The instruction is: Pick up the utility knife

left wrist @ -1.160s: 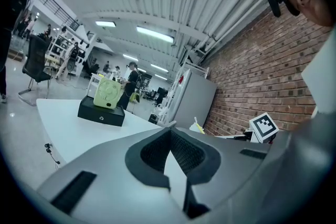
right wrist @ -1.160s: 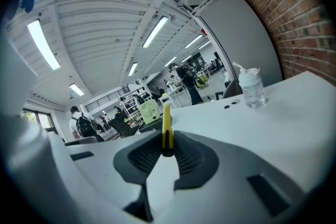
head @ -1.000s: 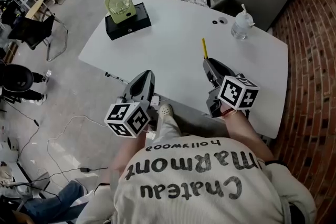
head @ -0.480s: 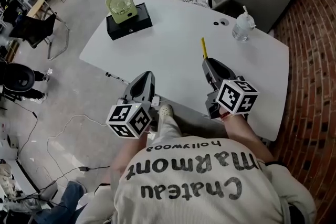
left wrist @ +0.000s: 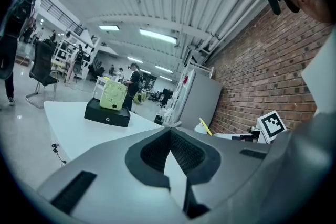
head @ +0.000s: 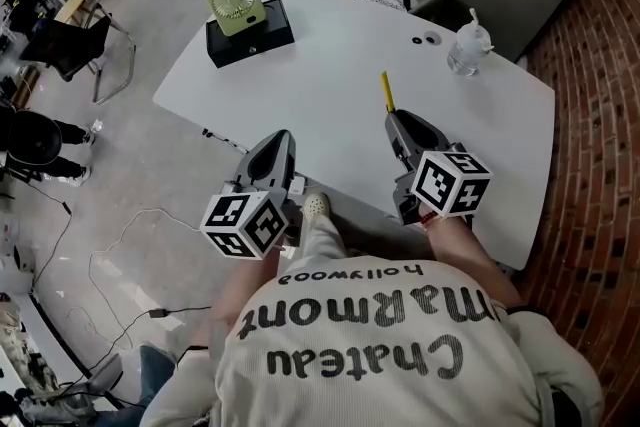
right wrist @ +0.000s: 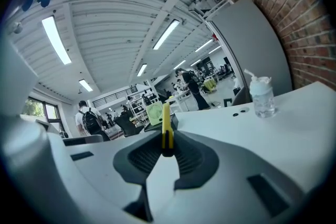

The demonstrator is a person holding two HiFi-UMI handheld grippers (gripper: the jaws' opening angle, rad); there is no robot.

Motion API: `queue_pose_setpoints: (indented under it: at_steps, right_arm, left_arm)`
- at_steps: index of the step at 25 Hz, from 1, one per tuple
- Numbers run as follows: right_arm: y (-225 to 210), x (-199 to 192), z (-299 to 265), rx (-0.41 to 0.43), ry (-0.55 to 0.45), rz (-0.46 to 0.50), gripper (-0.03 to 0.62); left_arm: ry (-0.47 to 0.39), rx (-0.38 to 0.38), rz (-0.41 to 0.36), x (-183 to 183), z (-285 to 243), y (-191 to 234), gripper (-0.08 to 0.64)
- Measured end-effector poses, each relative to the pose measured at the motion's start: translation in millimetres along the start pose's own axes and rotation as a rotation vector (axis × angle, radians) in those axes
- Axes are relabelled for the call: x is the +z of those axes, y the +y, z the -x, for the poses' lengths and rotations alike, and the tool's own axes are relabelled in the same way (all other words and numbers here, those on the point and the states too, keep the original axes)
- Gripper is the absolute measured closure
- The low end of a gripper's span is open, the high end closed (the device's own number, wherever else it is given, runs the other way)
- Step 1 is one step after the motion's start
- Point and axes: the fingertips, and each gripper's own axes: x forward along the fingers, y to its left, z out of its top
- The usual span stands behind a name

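While poised over the surface (head: 330,55), clamps the utility knife (head: 387,91) by its tail in the right tool (head: 391,119), tip pointing away, probably for safety; holds left tool (head: 283,137) closed, empty, aside.

We see our left gripper (left wrist: 169,132), jaws together with nothing between them; beyond, a green fan (left wrist: 113,95) stands on a black box (left wrist: 107,114) on the white table (left wrist: 65,123).

Cream lettered shirt (head: 372,355), grey left claw (head: 281,139), right claw (head: 393,120).

White table (head: 330,85): blk box (head: 264,35) far-left corner, bottle (head: 468,53) far-right.
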Motion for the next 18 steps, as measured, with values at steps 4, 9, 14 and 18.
queue_pose_setpoints:
  at_steps: [4, 9, 14, 18]
  right_arm:
    - [-3.2, -3.1, -1.8, 0.000, 0.011, 0.002, 0.522]
    - [-3.0, -6.7, -0.5, 0.008, 0.018, 0.001, 0.522]
    - [-5.5, -7.9, -0.5, 0.003, 0.022, -0.001, 0.522]
    - [-7.3, -7.0, -2.5, 0.000, 0.022, -0.002, 0.522]
  left_arm:
    - [-0.002, 0.002, 0.004, 1.6, -2.4, 1.0, 0.558]
    - [0.000, 0.003, 0.005, 0.7, -1.9, 0.3, 0.558]
    - [0.006, 0.003, 0.008, -1.4, -4.1, -0.1, 0.558]
    - [0.005, -0.003, 0.005, 0.8, -8.1, 0.3, 0.558]
